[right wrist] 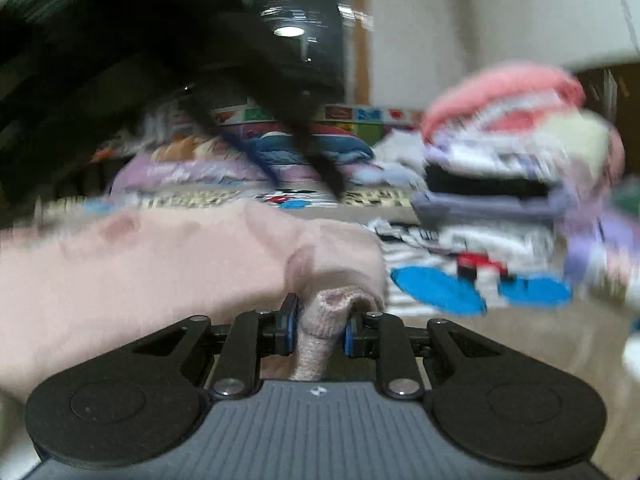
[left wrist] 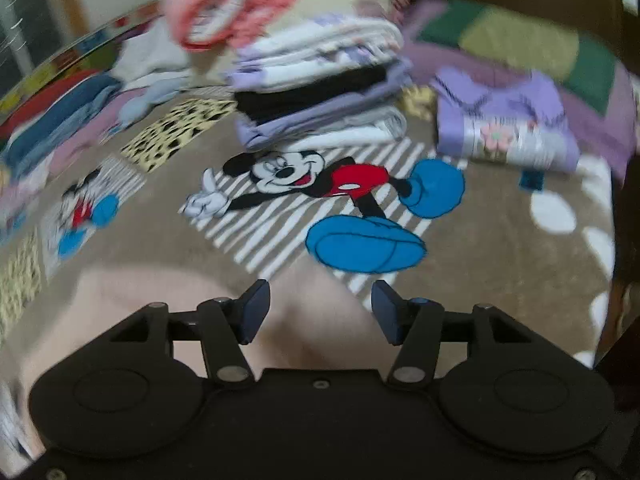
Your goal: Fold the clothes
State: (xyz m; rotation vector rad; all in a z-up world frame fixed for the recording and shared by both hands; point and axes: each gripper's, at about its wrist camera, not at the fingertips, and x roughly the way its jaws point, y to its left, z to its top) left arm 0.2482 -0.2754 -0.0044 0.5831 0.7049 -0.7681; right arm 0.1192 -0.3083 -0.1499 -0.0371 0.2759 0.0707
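Observation:
A pale pink garment (right wrist: pixel 140 264) lies on the Mickey Mouse blanket (left wrist: pixel 500 248). My right gripper (right wrist: pixel 319 326) is shut on a bunched fold of the pink garment, which spreads away to the left. My left gripper (left wrist: pixel 320 308) is open and empty just above the same pink garment (left wrist: pixel 160 304), its jaws wide apart. A stack of folded clothes (left wrist: pixel 320 92) stands farther back on the blanket; in the right wrist view the stack (right wrist: pixel 500 184) is at the right. Both views are motion-blurred.
A folded purple garment (left wrist: pixel 508 128) lies right of the stack. Unfolded clothes in blue and pink (left wrist: pixel 60 128) lie heaped at the left. A patchwork cushion (left wrist: pixel 520 44) sits behind. A dark shape (right wrist: pixel 200 60), with dark strands hanging from it, fills the upper left of the right wrist view.

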